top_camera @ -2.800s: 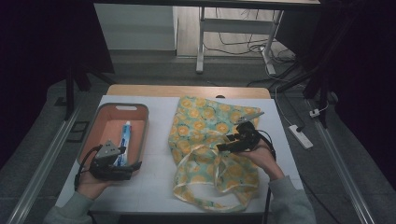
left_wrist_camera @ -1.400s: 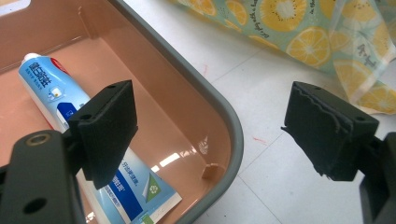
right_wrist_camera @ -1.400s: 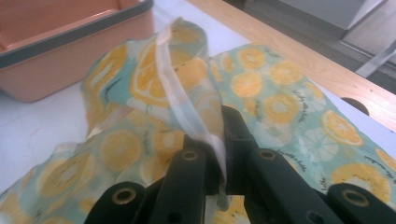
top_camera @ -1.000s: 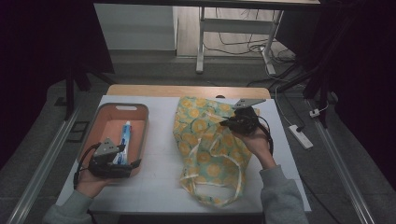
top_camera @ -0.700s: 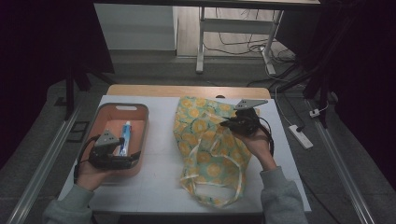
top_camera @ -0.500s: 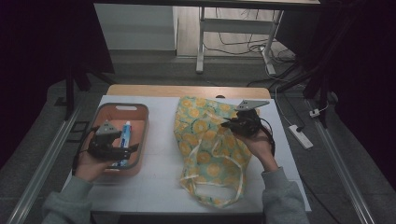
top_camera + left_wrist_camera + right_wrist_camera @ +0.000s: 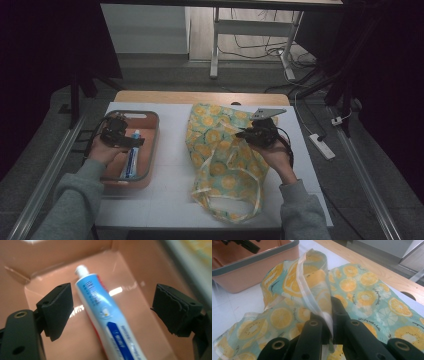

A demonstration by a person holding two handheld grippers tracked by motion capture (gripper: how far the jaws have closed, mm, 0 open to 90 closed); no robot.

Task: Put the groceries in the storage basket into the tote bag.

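A blue and white toothpaste tube lies in a salmon-coloured bin, also seen in the high view as the tube. My left gripper hovers over it, jaws open wide on either side of the tube without touching it; from above the left gripper sits over the bin. A lemon-print fabric bag lies on the white table. My right gripper is shut on the bag's clear-edged rim, lifting it; in the high view the right gripper holds the bag's upper part.
The bin stands to the left of the bag. The bag's handles trail toward the table's near edge. A wooden strip runs along the far edge. A power strip lies on the floor at the right.
My left gripper has moved from the bin's near end farther over the bin, above the toothpaste tube. The right gripper has kept still, holding the bag's rim.
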